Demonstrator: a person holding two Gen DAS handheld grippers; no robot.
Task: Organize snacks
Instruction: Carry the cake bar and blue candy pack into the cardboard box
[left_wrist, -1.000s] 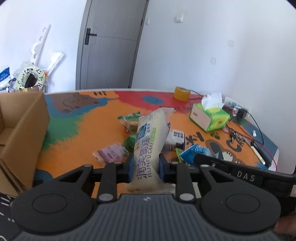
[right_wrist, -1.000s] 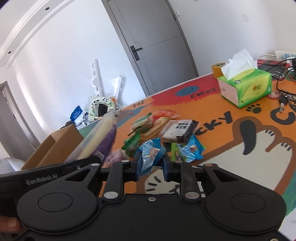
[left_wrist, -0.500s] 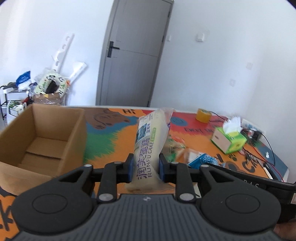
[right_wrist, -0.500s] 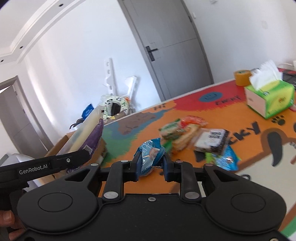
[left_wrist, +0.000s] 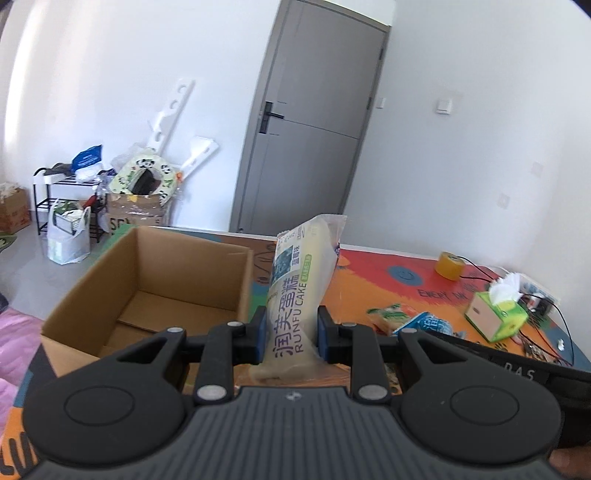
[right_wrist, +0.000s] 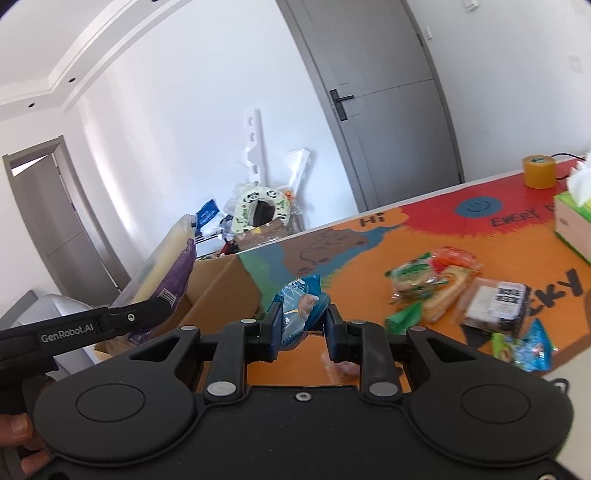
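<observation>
My left gripper (left_wrist: 290, 334) is clamped on the cake packet (left_wrist: 301, 291), which stands upright between the blue pads at the centre of the left wrist view, its lower end squeezed there and its top reaching up past the table's far edge. Just left of it, in the middle left of that frame, sits one open cardboard box (left_wrist: 147, 291), nothing visible on its floor.

My right gripper (right_wrist: 301, 334) grips one small blue snack pack (right_wrist: 300, 308), pinched low centre in the right wrist view and poking up above the jaws. In the left part of that view I see the cake packet again, held over the box's near corner.

On the colourful table mat (right_wrist: 369, 258), right half of that frame, I count about six loose snacks (right_wrist: 461, 295) in one cluster; the overlap makes the count unsure. Upper right: one roll of yellow tape (right_wrist: 538, 171) and one green tissue box (right_wrist: 574, 225), cut by the frame edge.
</observation>
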